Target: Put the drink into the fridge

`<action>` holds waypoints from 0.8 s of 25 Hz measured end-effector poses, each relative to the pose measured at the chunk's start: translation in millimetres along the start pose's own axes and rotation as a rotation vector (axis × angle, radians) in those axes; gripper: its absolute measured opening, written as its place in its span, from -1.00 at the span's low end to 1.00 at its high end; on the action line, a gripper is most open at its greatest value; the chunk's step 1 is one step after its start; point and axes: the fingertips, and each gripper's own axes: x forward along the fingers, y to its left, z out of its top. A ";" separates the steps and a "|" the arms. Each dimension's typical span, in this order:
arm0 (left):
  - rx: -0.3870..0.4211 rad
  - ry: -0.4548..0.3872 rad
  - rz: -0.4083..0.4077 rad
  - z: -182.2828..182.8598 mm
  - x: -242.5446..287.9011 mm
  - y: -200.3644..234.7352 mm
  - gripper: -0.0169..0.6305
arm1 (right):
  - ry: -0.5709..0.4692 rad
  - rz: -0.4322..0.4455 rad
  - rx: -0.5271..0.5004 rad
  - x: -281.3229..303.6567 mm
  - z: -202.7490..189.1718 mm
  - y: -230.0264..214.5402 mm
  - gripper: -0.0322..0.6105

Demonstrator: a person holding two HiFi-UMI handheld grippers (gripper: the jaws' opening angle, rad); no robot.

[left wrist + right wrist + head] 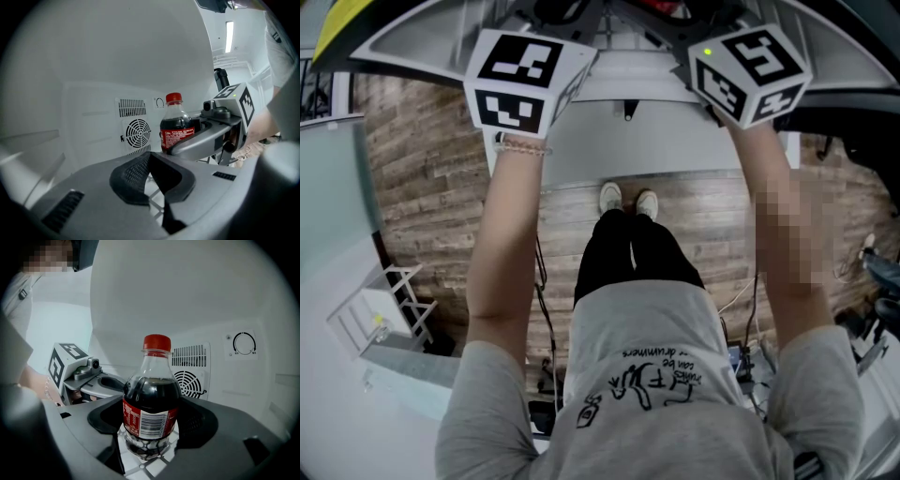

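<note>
Pads (131, 176) of the left gripper (149, 157) are pressed together at their tips with nothing between them. A strip of white wire shelf (154, 198) shows through the slit beneath. At 12 o'clock past those pads, the fridge back wall (89, 117) carries a slotted grille (131, 107) and, just under it, a round fan vent (137, 133). At 1 o'clock in the left gripper view stands the cola bottle (174, 126), upright with a red cap, inside the fridge and near the back wall. The right gripper (185, 138) reaches in from 3 o'clock and pinches it.

In the head view the two marker cubes sit at 11 o'clock (525, 80) and 1 o'clock (750, 70), both arms stretched out ahead over a wood-plank floor (422, 150).

The right gripper view has the bottle dead centre. One black pad (104, 417) bears on its 9 o'clock side and the other on its 3 o'clock side, closed on the body at label height. Its base is right at the wire shelf, but I cannot tell whether it rests there. Behind it the fan vent sits at 2 o'clock, with a thermostat dial (244, 343) further right.
</note>
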 end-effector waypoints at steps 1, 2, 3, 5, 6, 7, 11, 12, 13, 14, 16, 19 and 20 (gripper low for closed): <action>0.000 0.001 0.000 0.2 0.0 -0.6 -0.94 | 0.001 0.001 -0.001 -0.3 0.0 -0.1 0.12; 0.000 0.002 0.000 0.2 -0.1 -0.9 -0.94 | 0.002 0.002 -0.001 -0.4 0.2 -0.1 0.12; 0.000 0.003 0.001 -0.1 -0.2 -1.0 -0.94 | 0.004 0.001 -0.001 -0.5 0.3 0.1 0.12; 0.000 0.007 0.002 -0.8 -0.3 -0.9 -0.94 | 0.010 -0.003 -0.005 -0.5 0.3 0.2 0.12; -0.001 0.009 0.003 -1.1 -0.3 -0.7 -0.94 | 0.012 -0.006 -0.007 -0.4 0.4 0.1 0.12; -0.001 0.011 0.004 -1.5 -0.3 -0.4 -0.94 | 0.014 -0.009 -0.009 -0.1 0.4 -0.1 0.12; -0.004 0.011 0.007 -2.1 0.3 0.5 -0.94 | 0.012 -0.011 -0.019 0.5 -0.6 -0.6 0.12; -0.004 0.008 0.010 -1.8 0.8 0.6 -0.94 | 0.011 -0.011 -0.021 0.3 -0.9 -0.9 0.12; -0.003 0.006 0.012 -1.7 1.2 0.9 -0.94 | 0.009 -0.013 -0.022 0.1 -1.1 -1.1 0.12; -0.001 0.005 0.015 -1.5 1.3 1.1 -0.94 | 0.007 -0.015 -0.021 -0.2 -1.0 -1.2 0.12; -0.001 0.005 0.015 -0.8 1.0 0.8 -0.94 | 0.006 -0.018 -0.016 -0.6 -0.6 -1.2 0.12; 0.002 0.013 0.012 -1.6 0.8 0.3 -0.94 | 0.004 -0.017 -0.009 -0.3 -0.5 -1.6 0.12; 0.003 0.014 0.013 -1.7 1.0 0.4 -0.94 | 0.004 -0.017 -0.006 -0.1 -0.7 -1.7 0.12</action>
